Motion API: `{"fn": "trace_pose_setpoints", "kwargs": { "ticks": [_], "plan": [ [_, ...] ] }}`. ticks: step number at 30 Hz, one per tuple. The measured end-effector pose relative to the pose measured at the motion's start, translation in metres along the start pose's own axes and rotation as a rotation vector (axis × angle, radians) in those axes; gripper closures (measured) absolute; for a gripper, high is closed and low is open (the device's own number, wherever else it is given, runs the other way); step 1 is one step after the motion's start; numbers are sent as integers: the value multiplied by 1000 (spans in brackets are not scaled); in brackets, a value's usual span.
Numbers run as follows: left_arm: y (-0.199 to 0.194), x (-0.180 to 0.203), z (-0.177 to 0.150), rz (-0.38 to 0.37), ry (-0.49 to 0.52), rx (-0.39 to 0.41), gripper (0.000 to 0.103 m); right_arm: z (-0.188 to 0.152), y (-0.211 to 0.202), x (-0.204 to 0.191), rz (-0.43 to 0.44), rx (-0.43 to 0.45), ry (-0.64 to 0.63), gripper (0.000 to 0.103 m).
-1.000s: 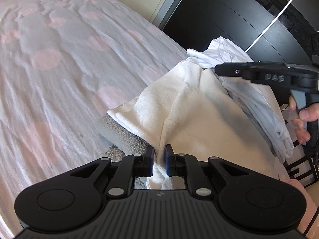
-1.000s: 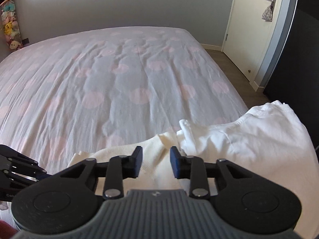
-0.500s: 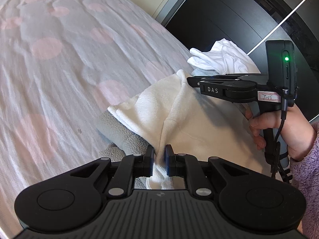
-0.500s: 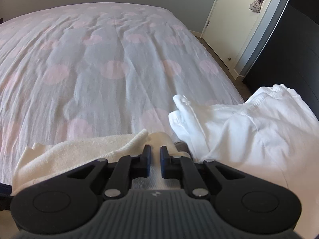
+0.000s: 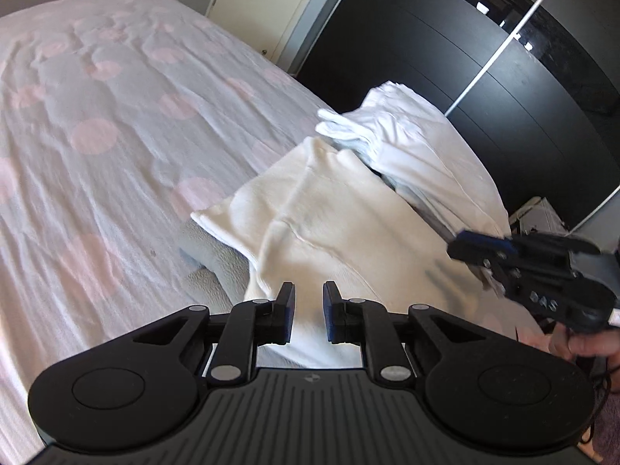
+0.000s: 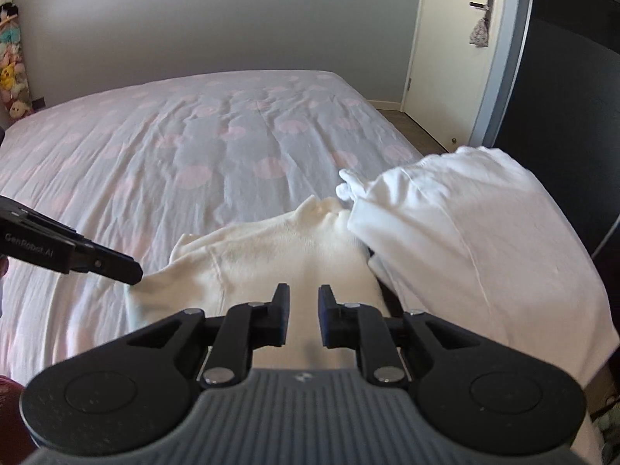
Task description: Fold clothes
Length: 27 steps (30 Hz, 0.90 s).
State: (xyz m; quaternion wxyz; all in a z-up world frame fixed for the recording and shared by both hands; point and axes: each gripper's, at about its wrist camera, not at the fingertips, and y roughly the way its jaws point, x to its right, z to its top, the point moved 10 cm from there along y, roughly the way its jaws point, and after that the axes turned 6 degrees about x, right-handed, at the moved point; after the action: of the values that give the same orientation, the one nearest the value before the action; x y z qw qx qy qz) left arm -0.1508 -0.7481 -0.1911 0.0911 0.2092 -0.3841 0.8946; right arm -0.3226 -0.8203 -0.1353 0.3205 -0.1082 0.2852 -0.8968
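A cream fleece garment (image 5: 329, 224) (image 6: 279, 240) lies on a pile at the bed's near corner, over a grey fleece piece (image 5: 209, 248). A white garment (image 5: 418, 155) (image 6: 465, 232) lies folded to its right. My left gripper (image 5: 309, 310) hovers just over the cream garment's near edge, jaws a little apart with nothing pinched. My right gripper (image 6: 304, 310) is likewise slightly open above the same garment. The right gripper (image 5: 457, 248) shows blurred at the right of the left wrist view, held by a hand (image 5: 581, 345). The left gripper (image 6: 131, 271) points at the garment's left corner.
The bed (image 5: 97, 155) (image 6: 193, 155), in a pale cover with pink dots, stretches away to the left and ahead. A black wardrobe (image 5: 465, 58) stands close on the right. A white door (image 6: 438, 58) is at the far right, and stuffed toys (image 6: 11, 58) hang at the far left.
Both grippers were shut on the cream garment half a second ago; both have now opened slightly and lifted back. The garment lies settled on the pile.
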Motion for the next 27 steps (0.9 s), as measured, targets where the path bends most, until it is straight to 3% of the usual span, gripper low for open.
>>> {"fn": "trace_pose_setpoints", "kwargs": {
  "ticks": [5, 7, 15, 23, 27],
  "plan": [
    [-14, 16, -16, 23, 50, -9, 89, -48, -41, 1, -4, 30, 237, 69],
    [-16, 21, -24, 36, 79, -14, 89, -63, -50, -6, -13, 53, 267, 68],
    [-15, 36, -53, 77, 174, -41, 89, -94, -65, -59, -94, 117, -42, 68],
    [-18, 36, -76, 130, 256, -62, 89, -102, -62, -110, -126, 125, -433, 50],
    [-21, 33, -80, 138, 266, -72, 89, -105, -51, -119, -144, 97, -563, 50]
  ]
}}
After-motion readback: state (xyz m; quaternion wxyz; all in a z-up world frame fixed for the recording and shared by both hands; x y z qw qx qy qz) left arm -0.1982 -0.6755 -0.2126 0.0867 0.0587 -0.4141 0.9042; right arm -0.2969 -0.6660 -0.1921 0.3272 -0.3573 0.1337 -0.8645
